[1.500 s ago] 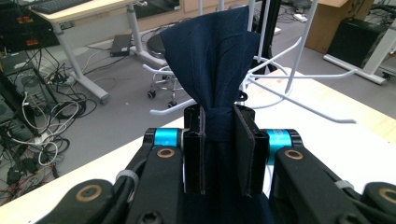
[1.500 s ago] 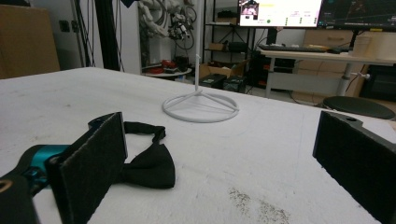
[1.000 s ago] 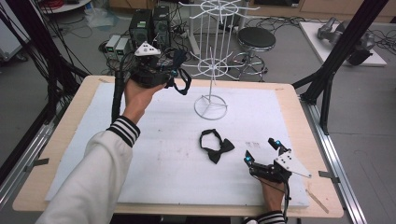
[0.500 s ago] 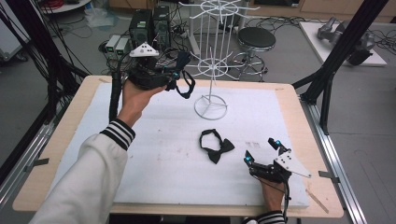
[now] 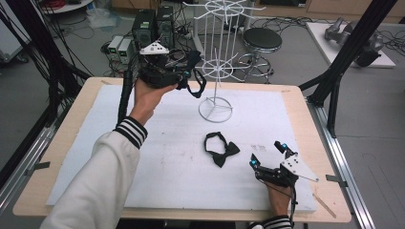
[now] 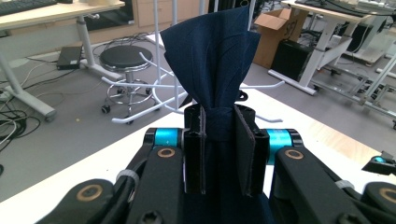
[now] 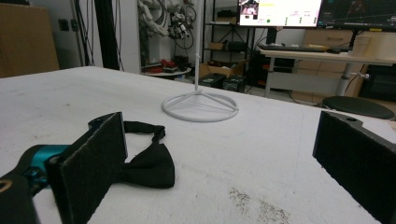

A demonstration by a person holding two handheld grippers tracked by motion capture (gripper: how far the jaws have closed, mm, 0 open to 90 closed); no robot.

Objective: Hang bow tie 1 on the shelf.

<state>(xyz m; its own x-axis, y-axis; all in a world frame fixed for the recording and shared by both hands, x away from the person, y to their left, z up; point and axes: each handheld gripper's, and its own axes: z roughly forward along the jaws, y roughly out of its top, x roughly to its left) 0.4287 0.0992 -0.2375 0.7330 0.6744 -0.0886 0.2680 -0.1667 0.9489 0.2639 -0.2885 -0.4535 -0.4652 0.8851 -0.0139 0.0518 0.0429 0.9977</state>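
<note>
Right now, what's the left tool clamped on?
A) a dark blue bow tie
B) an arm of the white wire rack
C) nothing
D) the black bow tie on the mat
A: the left tool pinches the knot of the dark blue bow tie; the black bow tie lies loose on the mat.

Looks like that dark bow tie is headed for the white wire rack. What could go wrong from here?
The left gripper pinches the navy bow tie only at its knot, so its dangling strap might snag a prong of the white rack. A snag could tip the light rack over.
</note>
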